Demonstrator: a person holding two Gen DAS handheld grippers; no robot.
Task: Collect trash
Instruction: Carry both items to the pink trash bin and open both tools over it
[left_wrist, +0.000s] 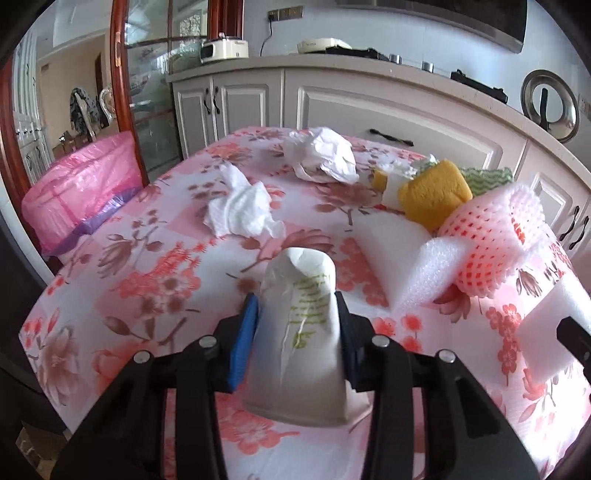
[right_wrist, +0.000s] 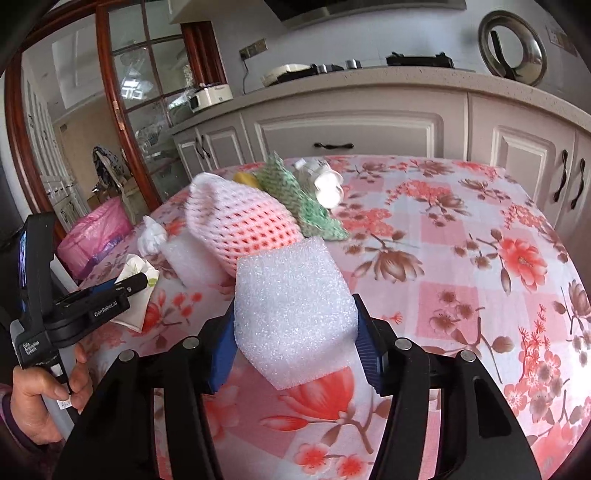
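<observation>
Two grippers work over a floral tablecloth (left_wrist: 155, 236), one in each of the person's hands. At nine o'clock in the left wrist view, a pink bag (left_wrist: 77, 188) sits off the table's edge. Two crumpled white tissues lie on the cloth: one tissue (left_wrist: 240, 206) at eleven o'clock of the left gripper (left_wrist: 299, 332), and a larger crumpled wad (left_wrist: 321, 155) at twelve. The left gripper has its jaws drawn in on a squashed paper cup (left_wrist: 299, 328); both blue pads press its sides. The cup's long axis runs straight ahead along the fingers, its pinched end pointing to twelve o'clock and its wide end toward the camera, resting on the cloth. At two o'clock stands a pile: one yellow sponge (left_wrist: 432, 199), one green cloth (left_wrist: 487, 177), one pink foam net (left_wrist: 491, 243) and two white foam pieces, the nearer being a foam slab (left_wrist: 413, 258). In the right wrist view, the right gripper (right_wrist: 295, 339), jaws about half apart, grips one white foam block (right_wrist: 291, 310) between both pads, lifted above the cloth, its long axis toward twelve. The pink net crowds just beyond it; one white bottle (right_wrist: 321, 177) lies at one o'clock.
</observation>
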